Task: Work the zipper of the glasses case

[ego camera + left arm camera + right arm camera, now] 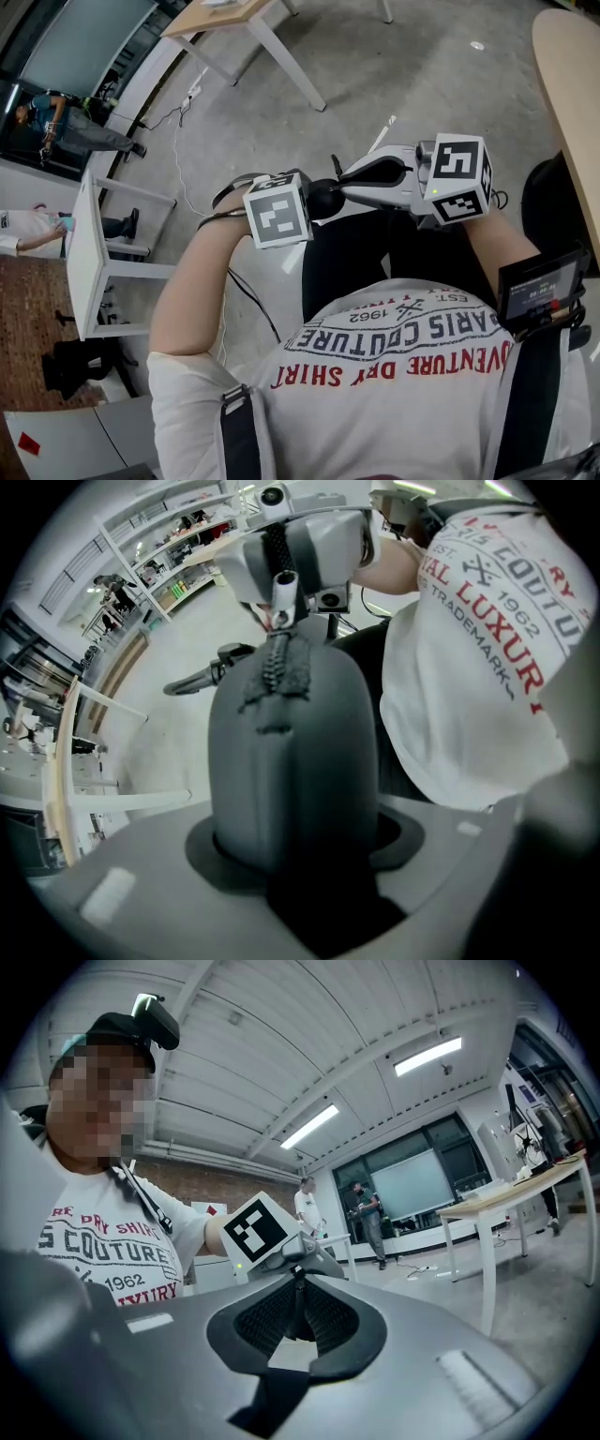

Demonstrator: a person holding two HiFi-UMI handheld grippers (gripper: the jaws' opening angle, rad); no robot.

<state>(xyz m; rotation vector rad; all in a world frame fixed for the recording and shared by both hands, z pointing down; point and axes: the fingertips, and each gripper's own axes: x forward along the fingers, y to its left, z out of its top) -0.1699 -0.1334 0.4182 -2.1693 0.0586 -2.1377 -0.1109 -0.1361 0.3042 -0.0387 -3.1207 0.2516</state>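
A dark grey glasses case [291, 752] stands upright between the jaws of my left gripper [295, 850], which is shut on its lower end. Its zipper [277, 672] runs up the middle to the top. There my right gripper [284, 585] meets it from above, with its tips closed around the zipper pull. In the right gripper view the pull shows as a thin dark strip [298, 1299] pinched between the textured pads [333, 1321] of the right gripper [298, 1314]. In the head view the two grippers meet in front of my chest, and only the case's rounded black end [325, 200] shows.
I am holding everything in the air over a grey floor. A white table [89, 253] stands at left, a wooden table [225, 14] far ahead and a curved wooden tabletop [572, 84] at right. People [56, 122] stand far left. A cable [178, 159] lies on the floor.
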